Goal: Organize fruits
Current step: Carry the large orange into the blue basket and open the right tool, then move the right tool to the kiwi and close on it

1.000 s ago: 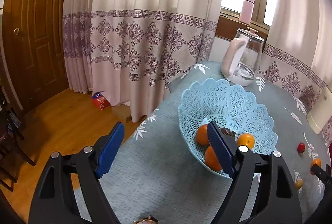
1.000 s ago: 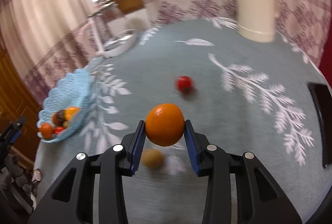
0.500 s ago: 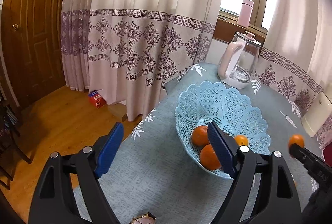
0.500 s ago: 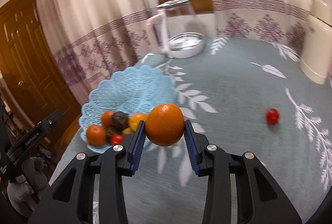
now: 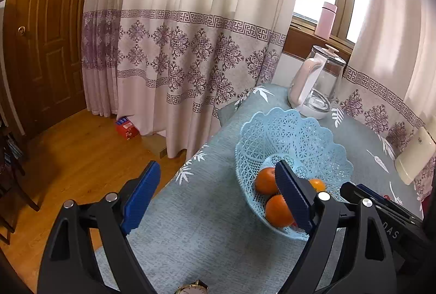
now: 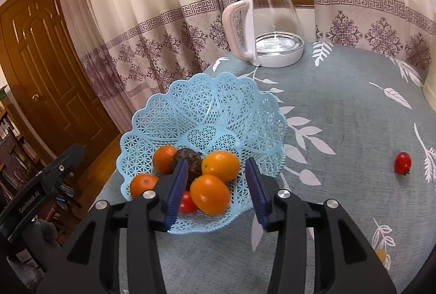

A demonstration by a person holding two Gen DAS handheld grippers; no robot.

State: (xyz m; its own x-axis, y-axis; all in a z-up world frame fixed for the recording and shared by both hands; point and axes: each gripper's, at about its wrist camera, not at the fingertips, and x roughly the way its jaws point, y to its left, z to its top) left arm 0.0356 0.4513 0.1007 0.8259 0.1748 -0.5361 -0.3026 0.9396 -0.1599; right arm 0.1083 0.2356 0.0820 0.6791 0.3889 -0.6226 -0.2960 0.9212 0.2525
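Both the left claw (image 5: 215,198) and right claw (image 6: 216,191) hang spread wide, gripping nothing.

Table (image 6: 340,108) under a grey-blue cloth with white leaf prints, pale blue lattice basket (image 6: 218,103) near its left edge, glass kettle (image 6: 272,29) at the back, red cherry tomato (image 6: 402,163) loose at right, wristwatch (image 5: 192,288) at the near edge.

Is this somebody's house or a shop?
Most likely a house, maybe a dining room: long patterned curtains, a wooden door, and a glass kettle on a table with a leafy tablecloth.
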